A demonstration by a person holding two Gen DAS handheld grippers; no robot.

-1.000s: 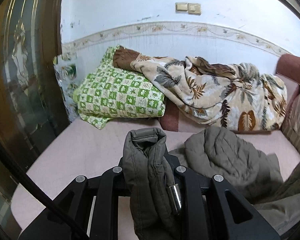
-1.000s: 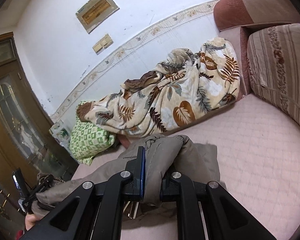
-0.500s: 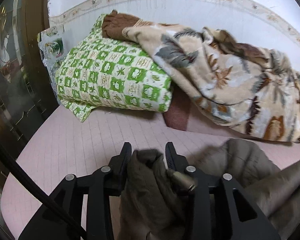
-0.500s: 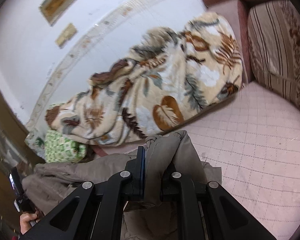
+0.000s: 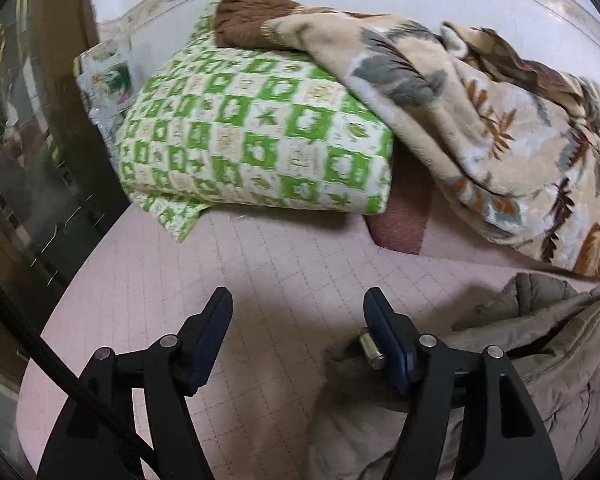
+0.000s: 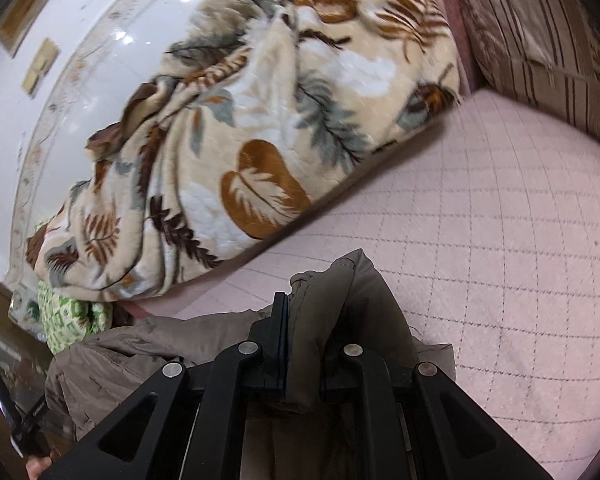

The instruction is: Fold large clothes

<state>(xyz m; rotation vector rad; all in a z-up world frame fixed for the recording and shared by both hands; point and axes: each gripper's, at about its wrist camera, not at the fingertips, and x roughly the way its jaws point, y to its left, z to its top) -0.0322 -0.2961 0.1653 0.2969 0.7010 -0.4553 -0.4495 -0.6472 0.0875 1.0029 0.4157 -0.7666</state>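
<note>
While the left gripper (image 5: pixel 298 308) hangs with its fingers spread wide and nothing between them, the olive padded jacket (image 5: pixel 500 364) lies on the pink quilted bed (image 5: pixel 284 276) just to its right, a fold with a metal toggle (image 5: pixel 370 348) touching the right finger, and the garment's far end is cut off at the frame's edge. In the right wrist view, the right gripper (image 6: pixel 304 308) is clenched on a bunched fold of the jacket (image 6: pixel 340 300), whose long axis trails leftward toward the bed's left edge near the green pillow (image 6: pixel 72 316); the jacket's lower part is hidden under the gripper.
</note>
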